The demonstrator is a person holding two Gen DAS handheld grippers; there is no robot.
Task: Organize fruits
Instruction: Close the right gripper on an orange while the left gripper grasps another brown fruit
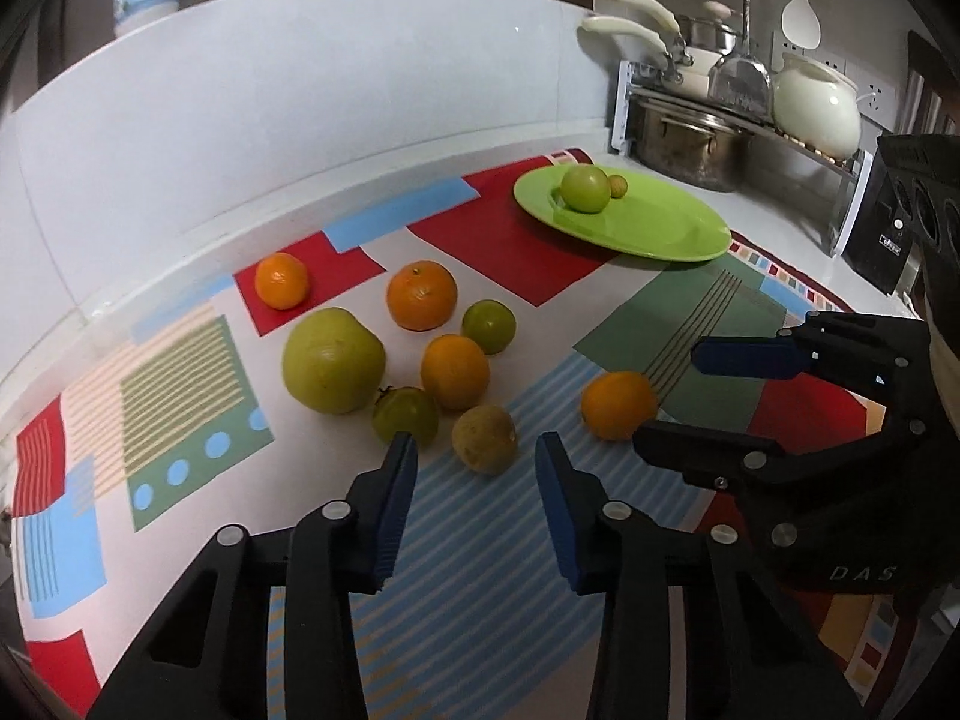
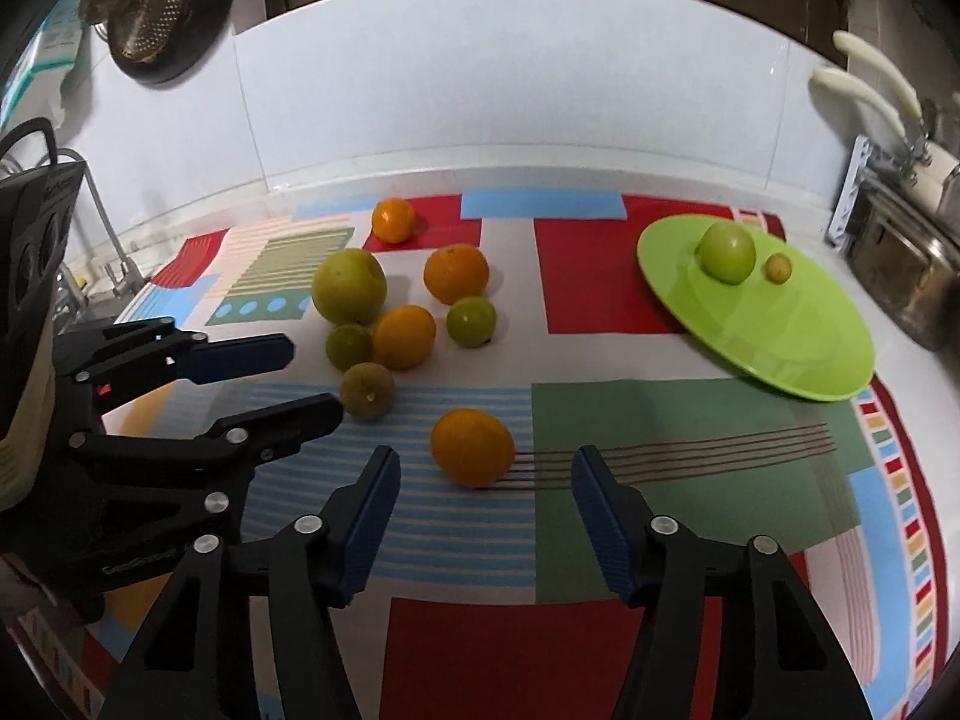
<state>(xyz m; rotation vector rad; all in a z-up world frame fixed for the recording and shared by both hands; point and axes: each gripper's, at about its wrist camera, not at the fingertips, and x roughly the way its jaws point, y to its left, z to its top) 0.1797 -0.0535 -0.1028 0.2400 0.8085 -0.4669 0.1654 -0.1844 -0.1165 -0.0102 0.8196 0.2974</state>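
Early in the job, by the look of it. Only two fruits on the lime-green plate (image 2: 780, 348) at right of the right wrist view: a green apple-like fruit (image 2: 727, 252) and a tiny yellowish fruit (image 2: 778, 268) just beside it. Plenty of bare plate left.

Still loose on the patterned mat (image 2: 600, 276) covering the tabletop: nine fruits. Clustered at centre left of that view: a large yellow-green fruit (image 2: 348, 286), an orange (image 2: 456, 273) behind it to the right, another orange (image 2: 404, 336) in the middle, two small green fruits (image 2: 471, 321) (image 2: 350, 347) either side of it, and a brownish round fruit (image 2: 368, 390) nearest the camera. Further back, alone on a red patch, a small mandarin (image 2: 393, 219). Apart from the cluster, a lone orange (image 2: 472, 447) on the blue stripes.

Right gripper (image 2: 486, 468) spread wide and empty, lined up on that lone orange, not yet touching. Left gripper (image 1: 476, 450) likewise wide and empty, aimed at the brownish fruit (image 1: 485, 439), with a dark green fruit (image 1: 405, 415) just beyond its left finger.

Likely next: closing on the two nearest fruits and carrying them to the plate. Round fruit, so prone to rolling if nudged.
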